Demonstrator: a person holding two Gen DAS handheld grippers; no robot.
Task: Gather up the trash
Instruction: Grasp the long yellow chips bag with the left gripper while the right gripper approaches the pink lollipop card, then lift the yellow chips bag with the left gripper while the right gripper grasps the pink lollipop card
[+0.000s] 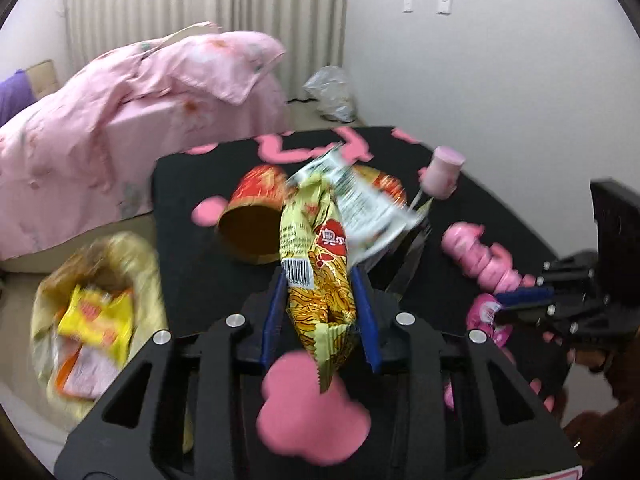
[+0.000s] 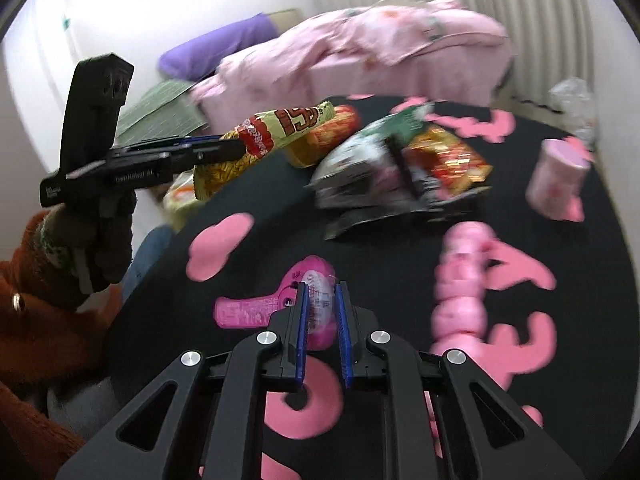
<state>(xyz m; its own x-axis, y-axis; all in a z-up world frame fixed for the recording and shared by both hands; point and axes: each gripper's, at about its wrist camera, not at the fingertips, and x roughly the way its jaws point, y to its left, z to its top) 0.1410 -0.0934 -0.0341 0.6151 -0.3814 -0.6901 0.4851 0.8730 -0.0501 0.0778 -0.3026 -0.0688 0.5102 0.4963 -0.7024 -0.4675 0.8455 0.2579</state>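
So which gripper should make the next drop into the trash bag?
Left. The left gripper already clamps the yellow noodle wrapper, and the trash bag sits open on its side. The right gripper is only straddling the pink packet.

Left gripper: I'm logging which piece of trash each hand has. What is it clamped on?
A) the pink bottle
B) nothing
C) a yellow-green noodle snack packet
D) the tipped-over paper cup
C: the left gripper has its blue fingers pressed on both sides of the yellow-green noodle snack packet, held above the black table.
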